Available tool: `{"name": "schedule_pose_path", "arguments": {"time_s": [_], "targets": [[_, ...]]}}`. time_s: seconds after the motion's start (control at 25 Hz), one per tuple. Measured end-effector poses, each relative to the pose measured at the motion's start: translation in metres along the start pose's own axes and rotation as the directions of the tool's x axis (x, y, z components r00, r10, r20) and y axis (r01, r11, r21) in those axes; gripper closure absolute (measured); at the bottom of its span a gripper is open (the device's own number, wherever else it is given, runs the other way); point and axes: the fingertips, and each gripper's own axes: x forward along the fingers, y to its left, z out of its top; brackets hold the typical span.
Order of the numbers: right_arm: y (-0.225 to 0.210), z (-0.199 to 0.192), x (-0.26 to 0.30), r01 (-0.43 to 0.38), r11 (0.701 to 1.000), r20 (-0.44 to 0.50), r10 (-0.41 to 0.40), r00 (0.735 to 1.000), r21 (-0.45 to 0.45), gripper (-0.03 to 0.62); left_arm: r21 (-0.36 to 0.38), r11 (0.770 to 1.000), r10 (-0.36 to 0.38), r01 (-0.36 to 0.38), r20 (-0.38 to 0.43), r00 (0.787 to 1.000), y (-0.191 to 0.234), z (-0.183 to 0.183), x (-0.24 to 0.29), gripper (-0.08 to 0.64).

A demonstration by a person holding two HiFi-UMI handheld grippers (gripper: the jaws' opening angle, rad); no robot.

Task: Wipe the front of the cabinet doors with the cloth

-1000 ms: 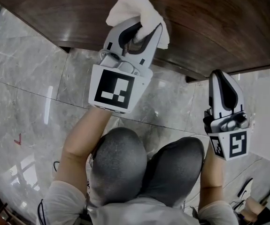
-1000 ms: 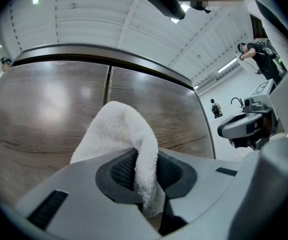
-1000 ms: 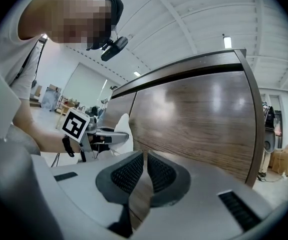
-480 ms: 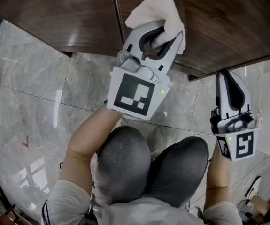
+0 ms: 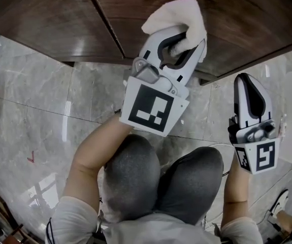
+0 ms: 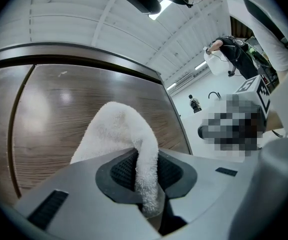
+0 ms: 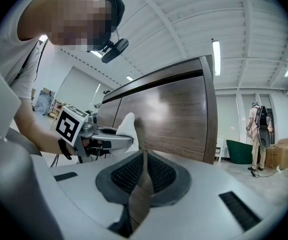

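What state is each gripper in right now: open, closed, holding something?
Left gripper: closed on the white cloth, which it holds against the cabinet door.
Right gripper: closed, holding nothing.

No legible text, labels, brands, numbers or signs in any view.

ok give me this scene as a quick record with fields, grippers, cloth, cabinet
left gripper: jaws shut on the cloth
cloth: white, bunched, pressed to the cabinet door, right of the door seam
right gripper: jaws together, nothing between them, held off the cabinet, over the floor
cabinet: dark wood grain, two door fronts in view
floor: grey marble-look tiles
task state: cloth on the door front, in place for wiping
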Motion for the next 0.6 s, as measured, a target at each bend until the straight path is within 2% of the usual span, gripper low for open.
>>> {"name": "schedule_pose_path", "arguments": {"time_s": [0.16,0.6], "targets": [[-0.008,-0.001,-0.003,0.002,1.000,0.007,-0.002,1.000,0.006,0.543,0.009,1.000,-0.016,0.016,-0.001,1.000,-0.010,0.005,0.008,0.482],[-0.044,-0.002,-0.033,0.040,0.999,0.037,-0.041,0.998,0.032,0.543,0.044,0.992,-0.117,0.116,0.035,0.992,-0.074,0.028,0.053,0.482]]}}
